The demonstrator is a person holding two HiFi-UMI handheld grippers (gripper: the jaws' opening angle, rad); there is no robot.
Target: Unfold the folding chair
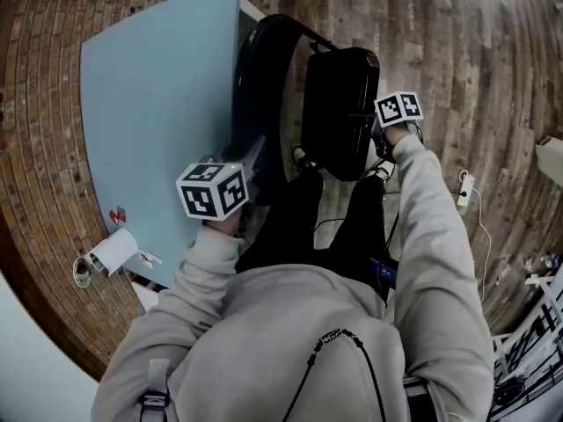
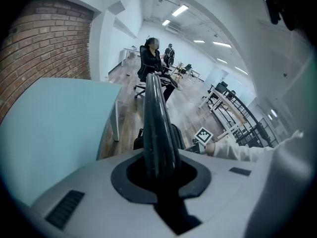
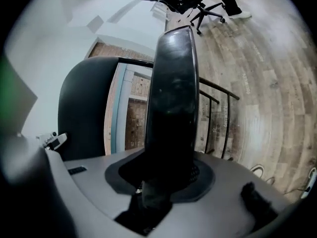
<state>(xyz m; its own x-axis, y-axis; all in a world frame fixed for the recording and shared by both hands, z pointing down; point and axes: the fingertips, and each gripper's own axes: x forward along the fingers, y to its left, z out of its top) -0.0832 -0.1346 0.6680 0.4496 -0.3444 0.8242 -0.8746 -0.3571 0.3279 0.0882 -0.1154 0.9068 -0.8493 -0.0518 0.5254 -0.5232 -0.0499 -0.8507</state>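
A black folding chair stands in front of me on the wood floor. Its curved backrest [image 1: 253, 86] is on the left and its padded seat [image 1: 339, 104] on the right, tilted up beside it. My left gripper [image 1: 253, 155] is shut on the backrest's thin edge [image 2: 156, 118], which runs straight up out of the left gripper [image 2: 158, 171]. My right gripper [image 1: 376, 128] is shut on the seat's near edge. In the right gripper view the seat [image 3: 173, 93] fills the gap of the right gripper [image 3: 166, 177], with the backrest [image 3: 81, 108] to its left and the frame tubes [image 3: 218, 113] to its right.
A light blue table [image 1: 158, 104] stands close on the chair's left, against the brick wall [image 2: 44, 38]. A white roll [image 1: 112, 251] lies by its near corner. A cable with a small device [image 1: 466, 187] lies on the floor at right, near metal racks [image 1: 528, 350]. A person [image 2: 151, 58] sits far off.
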